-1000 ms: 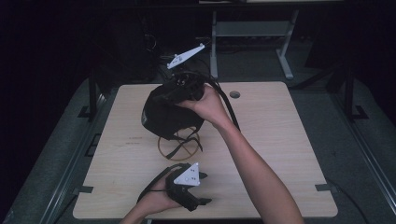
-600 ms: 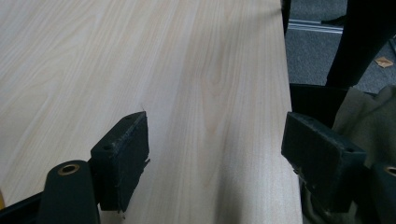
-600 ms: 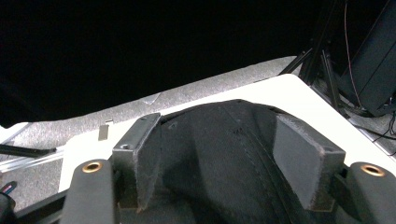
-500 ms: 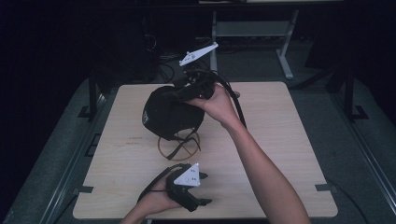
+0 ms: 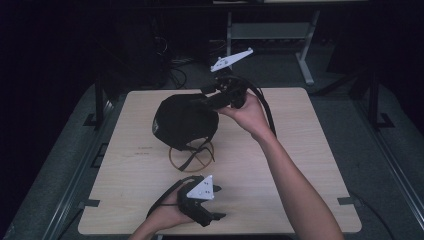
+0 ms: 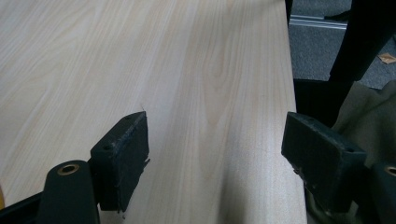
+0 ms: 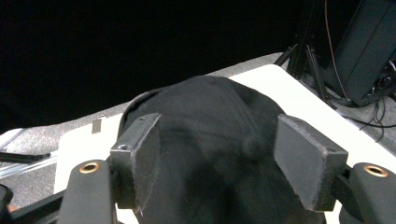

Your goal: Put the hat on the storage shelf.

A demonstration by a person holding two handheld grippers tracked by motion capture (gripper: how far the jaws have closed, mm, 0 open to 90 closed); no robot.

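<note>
Black cap [image 5: 184, 121] sits on a wire stand [image 5: 191, 156] mid-desk [image 5: 310, 150]. Right tool [image 5: 212, 99] hangs just above cap's far side, jaws wide w/ nothing between. Left tool [image 5: 212, 216] near desk's front edge, well apart from cap, jaws wide, empty.

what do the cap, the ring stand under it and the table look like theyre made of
Cap: matte black fabric, probably cotton; soft domed crown with a top button.
Ring stand: thin tan loops, perhaps wood or wire; unclear.
Table: pale wood-grain top, likely laminate; smooth, faint sheen.

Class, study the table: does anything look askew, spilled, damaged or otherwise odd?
Nothing is spilled or visibly damaged. The black cap sits tilted on its round wire stand, leaning toward the table's left side rather than level.
</note>
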